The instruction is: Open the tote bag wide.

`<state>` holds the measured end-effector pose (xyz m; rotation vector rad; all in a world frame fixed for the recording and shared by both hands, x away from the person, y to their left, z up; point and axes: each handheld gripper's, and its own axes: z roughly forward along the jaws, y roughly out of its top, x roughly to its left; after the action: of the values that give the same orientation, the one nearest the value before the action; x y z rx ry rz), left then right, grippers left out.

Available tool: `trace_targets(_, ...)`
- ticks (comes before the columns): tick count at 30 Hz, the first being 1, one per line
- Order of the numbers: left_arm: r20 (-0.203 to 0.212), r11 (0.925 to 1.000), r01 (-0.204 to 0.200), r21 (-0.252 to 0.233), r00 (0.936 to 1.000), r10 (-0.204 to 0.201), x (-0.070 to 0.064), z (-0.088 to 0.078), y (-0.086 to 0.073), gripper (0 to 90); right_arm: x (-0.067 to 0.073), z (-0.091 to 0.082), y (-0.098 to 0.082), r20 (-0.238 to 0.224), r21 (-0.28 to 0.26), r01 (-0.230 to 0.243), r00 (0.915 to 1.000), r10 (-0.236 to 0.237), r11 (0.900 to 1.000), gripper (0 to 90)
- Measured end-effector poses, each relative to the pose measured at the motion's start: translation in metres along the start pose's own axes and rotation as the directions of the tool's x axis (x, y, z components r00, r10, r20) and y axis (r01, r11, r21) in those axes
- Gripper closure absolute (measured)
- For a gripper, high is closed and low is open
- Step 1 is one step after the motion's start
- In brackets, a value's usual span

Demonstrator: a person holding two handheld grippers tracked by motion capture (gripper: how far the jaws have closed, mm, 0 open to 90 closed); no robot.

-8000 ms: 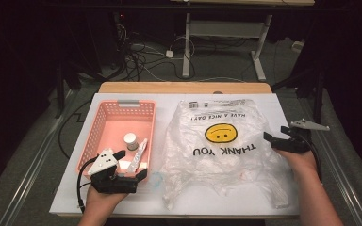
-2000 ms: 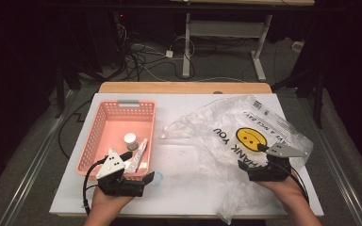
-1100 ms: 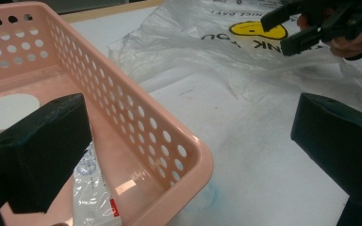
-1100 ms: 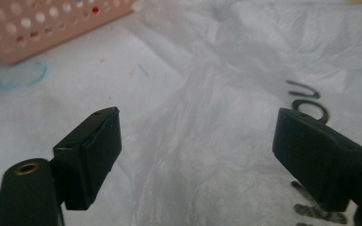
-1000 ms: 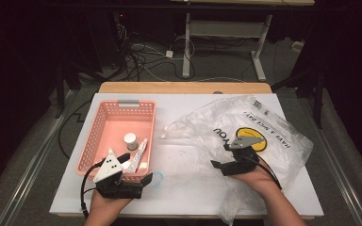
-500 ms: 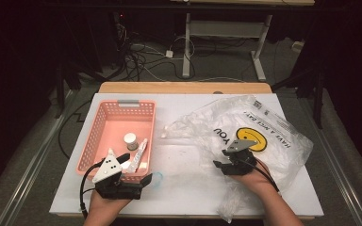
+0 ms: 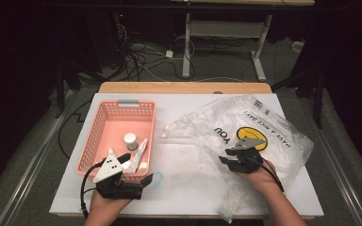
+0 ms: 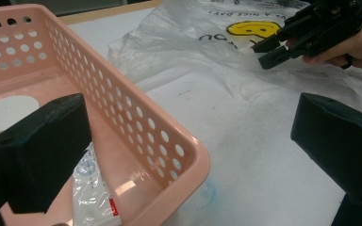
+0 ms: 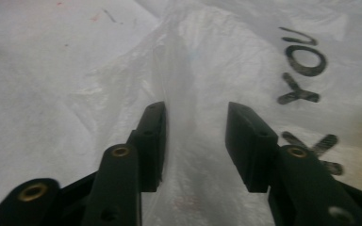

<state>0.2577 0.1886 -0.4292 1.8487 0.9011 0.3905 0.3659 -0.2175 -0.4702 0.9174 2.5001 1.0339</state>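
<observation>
The right gripper [image 9: 195, 141], jaws part-open and just closing, straddled a raised fold of the crinkled translucent plastic bag [image 9: 179, 70] printed "THANK YOU"; the left gripper [image 8: 188, 155] gaped wide, empty.

A clear plastic bag [image 7: 245, 136], crumpled and printed with a yellow smiley and "THANK YOU", is lying spread over the right half of the white table [image 7: 184, 188].
</observation>
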Motion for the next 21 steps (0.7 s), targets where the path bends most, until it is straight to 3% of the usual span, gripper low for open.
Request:
trace_targets(7,0.002,1.0000,-0.002,0.000,1.0000,0.002,-0.0001,-0.0007,0.0001,0.0,0.0041,0.0078,-0.0012,-0.030,0.034,0.017,0.9994,-0.016,0.999,67.7)
trace_targets(11,0.000,1.0000,0.000,0.001,1.0000,0.000,0.0002,-0.0011,0.0000,0.0,0.0015,0.0053,-0.0021,-0.045,0.002,-0.017,0.9989,0.017,1.000,74.8)
trace_targets(21,-0.011,0.9999,0.012,0.005,0.9999,-0.012,0.0030,-0.0016,-0.0007,0.0,-0.0007,0.0008,-0.0069,-0.062,-0.032,-0.042,0.9973,0.039,0.999,89.5)
